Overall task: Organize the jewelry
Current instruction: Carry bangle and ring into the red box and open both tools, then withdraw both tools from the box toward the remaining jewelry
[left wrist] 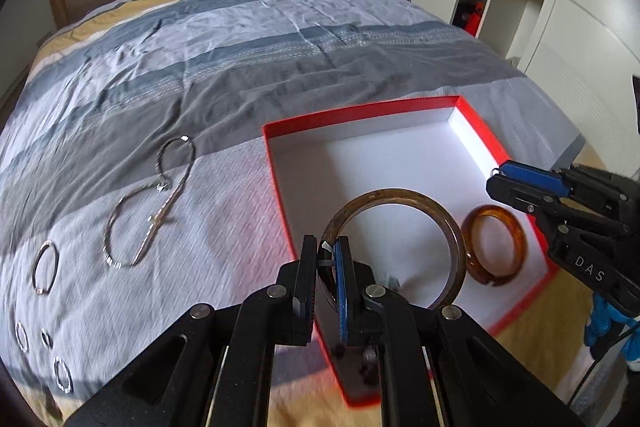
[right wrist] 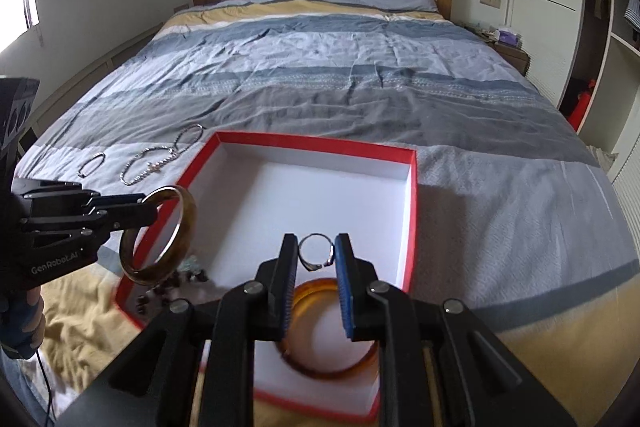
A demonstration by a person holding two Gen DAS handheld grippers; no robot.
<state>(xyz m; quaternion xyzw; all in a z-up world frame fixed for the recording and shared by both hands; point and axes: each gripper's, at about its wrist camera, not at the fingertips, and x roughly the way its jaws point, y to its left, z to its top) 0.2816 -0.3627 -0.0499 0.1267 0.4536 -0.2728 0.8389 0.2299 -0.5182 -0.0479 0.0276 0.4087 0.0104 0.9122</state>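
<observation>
A red box with a white inside point(left wrist: 476, 135) point(right wrist: 412, 187) lies open on the bed. My left gripper point(left wrist: 326, 247) point(right wrist: 148, 205) is shut on a brown-green bangle point(left wrist: 452, 223) point(right wrist: 184, 239) and holds it above the box's near left edge. My right gripper point(right wrist: 316, 247) point(left wrist: 496, 175) is shut on a small silver ring point(right wrist: 316, 251) above the box. An amber bangle point(left wrist: 512, 231) point(right wrist: 312, 367) lies inside the box. A silver chain necklace point(left wrist: 160, 195) point(right wrist: 160, 159) and a thin silver bracelet point(left wrist: 46, 267) point(right wrist: 91, 165) lie on the blanket left of the box.
Several small rings point(left wrist: 62, 373) lie on the blanket at the near left. Dark beads point(right wrist: 176, 283) lie in the box's near left corner. The striped blanket point(left wrist: 260, 39) covers the bed. A wardrobe point(left wrist: 580, 7) and a nightstand point(right wrist: 508, 47) stand to the right.
</observation>
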